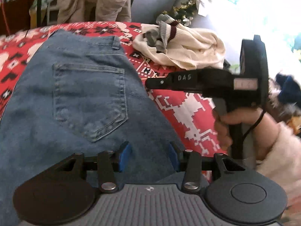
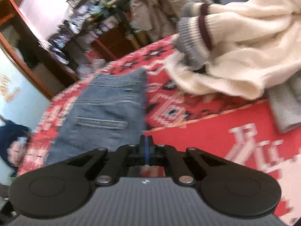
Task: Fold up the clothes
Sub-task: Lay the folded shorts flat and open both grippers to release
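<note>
- Jeans [image 1: 79, 98] lie flat on the red patterned blanket [image 1: 188, 109], back pocket up, waistband toward the far edge of the surface.
- Their right-hand edge runs slantwise across the blanket, and a wide strip of bare red cloth lies beside it.
- Left claw [image 1: 149, 155] hangs just over the denim near its lower part, blue pads parted by a clear gap, with nothing between them.
- Right claw [image 1: 150, 83] reaches in from the right, held by a hand [image 1: 225, 128] in a fluffy white sleeve; its tip is just beside the jeans' right edge, over the blanket.
- From its own camera the right claw [image 2: 145, 148] has its pads pressed together; I see nothing pinched in them, though the view is blurred.
- Cream sweater [image 1: 188, 49] with grey and maroon cuffs sits in a heap at the far right corner, well apart from the jeans.
- Grey folded cloth [image 2: 286, 105] lies next to the sweater by the right edge.
</note>
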Tool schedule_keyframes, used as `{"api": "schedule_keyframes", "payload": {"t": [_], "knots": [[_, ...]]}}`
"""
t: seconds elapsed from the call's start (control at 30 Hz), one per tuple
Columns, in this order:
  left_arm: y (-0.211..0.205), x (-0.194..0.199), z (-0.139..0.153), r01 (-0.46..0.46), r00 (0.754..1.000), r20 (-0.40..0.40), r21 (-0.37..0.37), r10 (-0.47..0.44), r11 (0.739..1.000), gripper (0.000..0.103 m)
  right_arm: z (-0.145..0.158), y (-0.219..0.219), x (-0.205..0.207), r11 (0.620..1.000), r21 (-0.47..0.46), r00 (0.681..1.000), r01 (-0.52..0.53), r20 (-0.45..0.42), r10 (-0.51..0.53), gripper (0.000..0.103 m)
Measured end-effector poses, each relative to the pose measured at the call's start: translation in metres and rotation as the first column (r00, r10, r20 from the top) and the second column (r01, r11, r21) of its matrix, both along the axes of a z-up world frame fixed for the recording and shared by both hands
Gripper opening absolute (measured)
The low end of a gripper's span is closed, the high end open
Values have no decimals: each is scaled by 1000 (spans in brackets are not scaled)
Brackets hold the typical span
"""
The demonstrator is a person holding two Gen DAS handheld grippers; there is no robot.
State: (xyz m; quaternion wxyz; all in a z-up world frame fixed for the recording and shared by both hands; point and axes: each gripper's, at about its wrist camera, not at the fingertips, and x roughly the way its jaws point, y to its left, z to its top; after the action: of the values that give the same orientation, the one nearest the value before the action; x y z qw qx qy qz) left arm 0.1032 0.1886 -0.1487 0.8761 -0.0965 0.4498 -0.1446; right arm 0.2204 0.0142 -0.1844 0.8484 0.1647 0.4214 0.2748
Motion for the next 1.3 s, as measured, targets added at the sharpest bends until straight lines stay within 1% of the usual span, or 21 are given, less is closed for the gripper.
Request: {"api": "schedule_keyframes", "payload": {"t": [0.03, 0.1, 0.13, 0.2, 0.3, 0.43, 0.47, 0.5, 0.63, 0.7, 0.73, 0.77, 0.83, 0.93, 1.03, 1.2, 1.3], "knots": [[-2, 0, -3, -3, 1000, 16, 5, 2, 1000, 36, 0, -4, 1, 1000, 2, 1000, 11, -2, -11, 0], [-1, -1, -6, -7, 1000, 23, -28, 7, 1000, 36, 0, -11, 2, 999, 8, 999, 32, -6, -32, 0], [0, -2, -7, -4, 1000, 23, -40, 5, 999, 36, 4, -15, -1, 999, 38, 1000, 19, 0, -19, 0], [-2, -5, -7, 13, 1000, 23, -26, -13, 1000, 36, 11, -24, -8, 995, 97, 1000, -10, 15, 8, 0], [-11, -11, -5, 39, 999, 20, 14, -40, 999, 36, 8, -12, -26, 991, 74, 994, -113, 14, 112, 1], [-17, -21, -6, 60, 998, -7, 5, -60, 998, 36, 4, 3, -49, 968, 43, 969, -248, 8, 248, 2], [-18, -24, -6, 63, 998, -7, 9, -63, 998, 36, -2, 4, -53, 968, 6, 968, -250, -4, 250, 0], [-18, -26, -5, 64, 998, -9, 9, -64, 998, 36, -5, 0, -56, 971, 12, 971, -240, 9, 240, 0], [-8, -27, -6, 33, 998, -46, -48, -36, 998, 36, -9, -18, -64, 977, 38, 977, -210, -14, 211, 0], [-8, -28, -5, 36, 998, -49, -47, -38, 998, 36, -4, -21, -70, 978, 28, 978, -209, -5, 209, 0], [-9, -29, -5, 40, 998, -47, -42, -42, 998, 36, -1, -20, -73, 977, 19, 978, -210, 8, 210, 1], [-10, -29, -5, 44, 998, -46, -37, -45, 998, 36, 3, -20, -76, 977, 10, 977, -211, 20, 211, 6], [-13, -29, -5, 47, 998, -43, -28, -48, 999, 36, 8, -15, -72, 976, 9, 975, -217, 40, 217, 6], [-10, -28, -6, 40, 998, -53, -47, -42, 998, 36, 6, -2, -55, 973, -3, 972, -233, 27, 233, 3], [-7, -27, -6, 32, 997, -66, -70, -36, 997, 36, 4, 3, -26, 980, 3, 980, -200, 22, 200, 0], [-8, -26, -5, 17, 996, -82, -76, -23, 997, 36, -1, 10, 25, 989, 0, 989, -146, 14, 146, 0], [-7, -24, -5, 5, 995, -101, -87, -14, 996, 36, -1, 14, 52, 991, -13, 991, -135, 20, 136, 1]]}}
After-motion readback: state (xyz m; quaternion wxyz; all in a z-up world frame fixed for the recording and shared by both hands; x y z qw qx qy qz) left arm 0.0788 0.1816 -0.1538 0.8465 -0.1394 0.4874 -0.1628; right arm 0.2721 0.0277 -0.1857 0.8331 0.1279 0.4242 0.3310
